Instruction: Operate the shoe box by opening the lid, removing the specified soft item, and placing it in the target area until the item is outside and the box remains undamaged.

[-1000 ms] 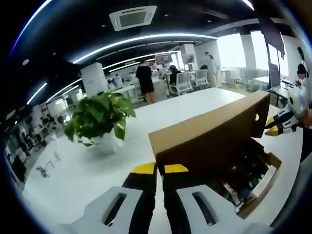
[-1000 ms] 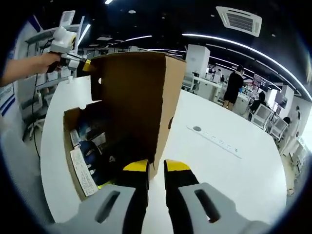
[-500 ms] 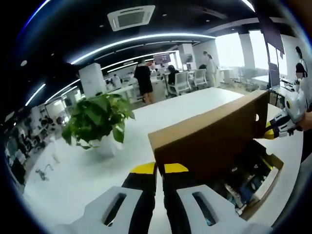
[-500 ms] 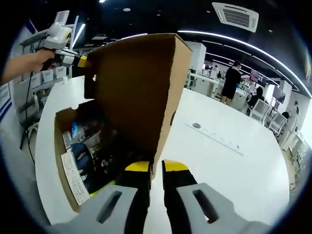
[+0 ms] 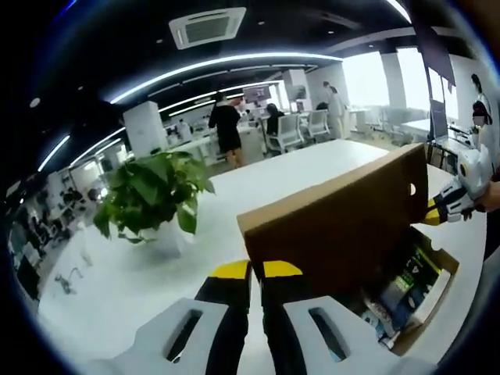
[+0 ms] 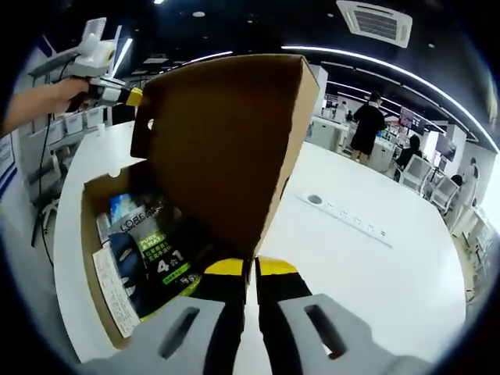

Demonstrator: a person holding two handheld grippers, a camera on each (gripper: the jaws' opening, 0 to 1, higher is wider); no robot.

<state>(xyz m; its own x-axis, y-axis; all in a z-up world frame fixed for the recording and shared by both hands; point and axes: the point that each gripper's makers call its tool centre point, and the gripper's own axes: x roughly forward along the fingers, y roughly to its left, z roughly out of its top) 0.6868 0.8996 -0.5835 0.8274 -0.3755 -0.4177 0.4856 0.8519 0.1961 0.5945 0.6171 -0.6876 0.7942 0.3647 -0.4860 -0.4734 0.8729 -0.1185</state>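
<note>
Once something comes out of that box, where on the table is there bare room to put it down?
The white table lies bare beyond the raised lid, between the box and the socket strip. Another bare patch runs between the potted plant and the lid. The open box itself is crowded with packets.

potted plant (image 5: 148,195), white table (image 6: 375,273), ceiling vent (image 5: 207,26)
</note>
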